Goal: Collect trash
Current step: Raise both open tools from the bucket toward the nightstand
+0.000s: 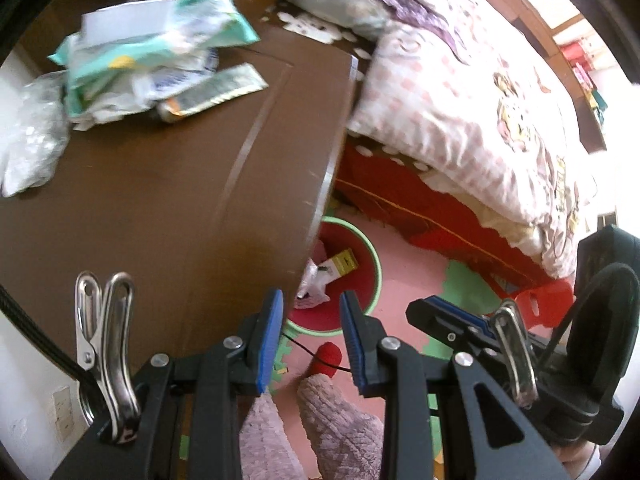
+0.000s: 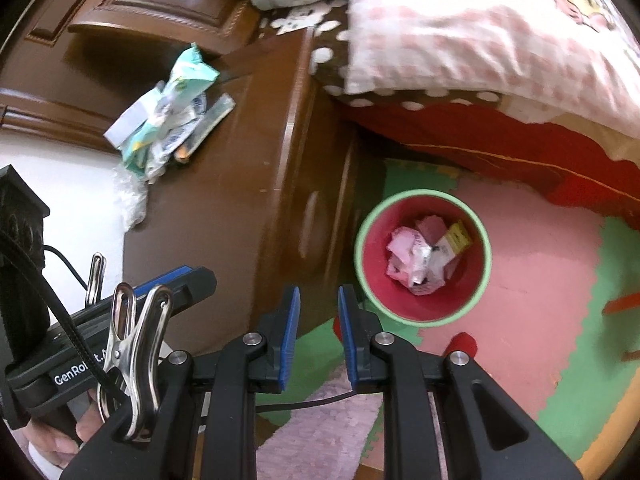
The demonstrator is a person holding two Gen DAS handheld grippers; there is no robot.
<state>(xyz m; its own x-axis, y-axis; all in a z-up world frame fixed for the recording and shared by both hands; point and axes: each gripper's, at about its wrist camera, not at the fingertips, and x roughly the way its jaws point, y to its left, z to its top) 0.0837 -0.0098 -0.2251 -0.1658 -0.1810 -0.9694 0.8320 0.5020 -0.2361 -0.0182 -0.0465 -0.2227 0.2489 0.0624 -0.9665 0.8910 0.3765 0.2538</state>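
Jaws of both the left gripper (image 1: pixel 311 346) and right gripper (image 2: pixel 319 338) stand slightly parted, gripping nothing.

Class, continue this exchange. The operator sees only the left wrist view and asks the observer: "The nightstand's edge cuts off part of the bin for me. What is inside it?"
Observer: In the right wrist view the bin shows its whole round opening. Inside lie crumpled pink paper, a white wrapper and a yellow box.
Operator: I see the right gripper only from the side. Is it carrying anything?
Observer: No. The right gripper has its blue pads apart with nothing between them.
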